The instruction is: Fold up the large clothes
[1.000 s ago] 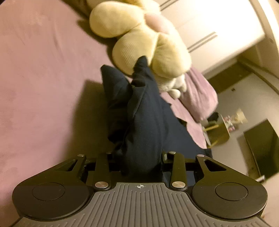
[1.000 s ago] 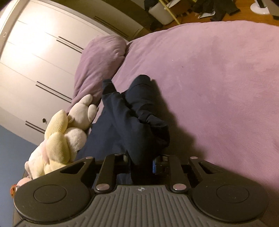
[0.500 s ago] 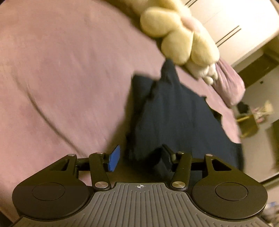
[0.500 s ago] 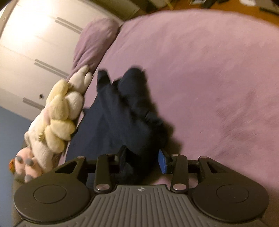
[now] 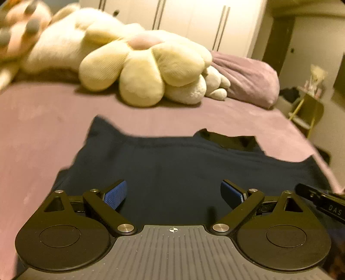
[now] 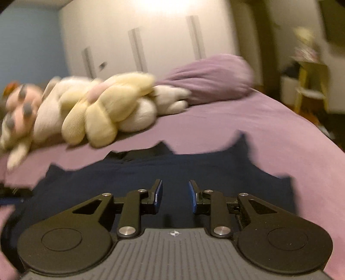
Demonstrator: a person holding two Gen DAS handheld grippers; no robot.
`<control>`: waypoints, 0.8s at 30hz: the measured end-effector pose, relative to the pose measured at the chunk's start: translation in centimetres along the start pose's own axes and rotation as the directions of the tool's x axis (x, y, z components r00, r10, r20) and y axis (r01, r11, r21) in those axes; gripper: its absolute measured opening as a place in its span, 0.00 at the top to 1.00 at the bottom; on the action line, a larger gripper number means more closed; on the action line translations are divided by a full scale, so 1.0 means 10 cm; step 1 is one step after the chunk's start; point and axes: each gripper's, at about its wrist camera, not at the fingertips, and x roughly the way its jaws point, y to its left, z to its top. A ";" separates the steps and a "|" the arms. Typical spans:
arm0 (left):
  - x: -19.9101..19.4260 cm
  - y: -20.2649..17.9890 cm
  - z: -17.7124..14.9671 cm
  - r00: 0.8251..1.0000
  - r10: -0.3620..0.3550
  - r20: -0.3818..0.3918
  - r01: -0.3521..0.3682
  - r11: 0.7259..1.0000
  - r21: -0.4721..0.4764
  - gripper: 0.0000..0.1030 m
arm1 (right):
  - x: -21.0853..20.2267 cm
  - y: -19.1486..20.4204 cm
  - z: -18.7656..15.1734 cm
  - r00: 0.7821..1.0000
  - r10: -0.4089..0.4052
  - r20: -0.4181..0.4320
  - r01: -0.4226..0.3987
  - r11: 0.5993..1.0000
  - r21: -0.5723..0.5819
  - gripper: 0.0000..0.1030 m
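Observation:
A dark navy garment (image 5: pixel 172 159) lies spread flat on the purple bed (image 5: pixel 43 120), its far edge uneven with small raised corners. My left gripper (image 5: pixel 173 187) hovers over its near part; the jaws are opening wide, with nothing between the blue pads (image 5: pixel 114 195). In the right wrist view the same garment (image 6: pixel 194 168) fills the foreground. My right gripper (image 6: pixel 175 189) is above it with its jaws closing, a gap still between them and no cloth pinched. A black part of the right tool (image 5: pixel 319 200) shows at the left view's right edge.
A yellow flower plush (image 5: pixel 146 64) and other soft toys (image 6: pixel 25 112) lie along the head of the bed, beside a purple pillow (image 5: pixel 245 77). White wardrobe doors (image 5: pixel 189 19) stand behind. A small yellow side table (image 5: pixel 308 107) is off the bed's right side.
Both grippers have let go of the bunched navy garment, which now lies spread flat. Both views have rolled level and drawn back; the left jaws have spread wide.

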 end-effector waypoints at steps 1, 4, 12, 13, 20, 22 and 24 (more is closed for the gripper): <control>0.12 -0.04 -0.03 0.999 0.041 0.013 -0.042 0.999 0.023 0.06 | 0.18 0.11 0.02 1.000 0.009 -0.022 -0.010 1.000 -0.022 0.76; 0.36 -0.01 -0.29 0.996 0.059 0.064 -0.064 0.996 0.065 0.04 | 0.61 0.29 -0.03 0.997 0.021 -0.080 -0.027 0.997 -0.073 0.76; 0.41 0.10 -0.32 0.997 0.023 0.071 -0.027 0.998 0.056 0.02 | 0.81 0.26 -0.43 0.996 -0.037 -0.079 0.026 0.989 -0.145 0.78; 0.37 0.13 -0.26 0.997 0.028 0.067 -0.032 0.998 0.061 0.02 | 0.79 0.24 -0.41 0.996 -0.032 -0.085 0.020 0.990 -0.139 0.78; 0.51 0.59 -0.03 0.978 0.201 0.055 -0.202 0.979 0.013 0.02 | 0.62 -0.44 -0.14 0.973 -0.229 -0.030 0.224 0.968 -0.113 0.71; 0.64 0.75 -0.07 0.979 0.205 -0.008 -0.205 0.975 -0.082 0.01 | 0.61 -0.76 -0.09 0.960 -0.276 -0.038 0.274 0.960 -0.047 0.74; 0.73 0.83 -0.14 0.982 0.186 -0.037 -0.189 0.972 -0.139 0.00 | 0.61 -0.94 -0.11 0.959 -0.281 -0.046 0.282 0.959 0.011 0.74</control>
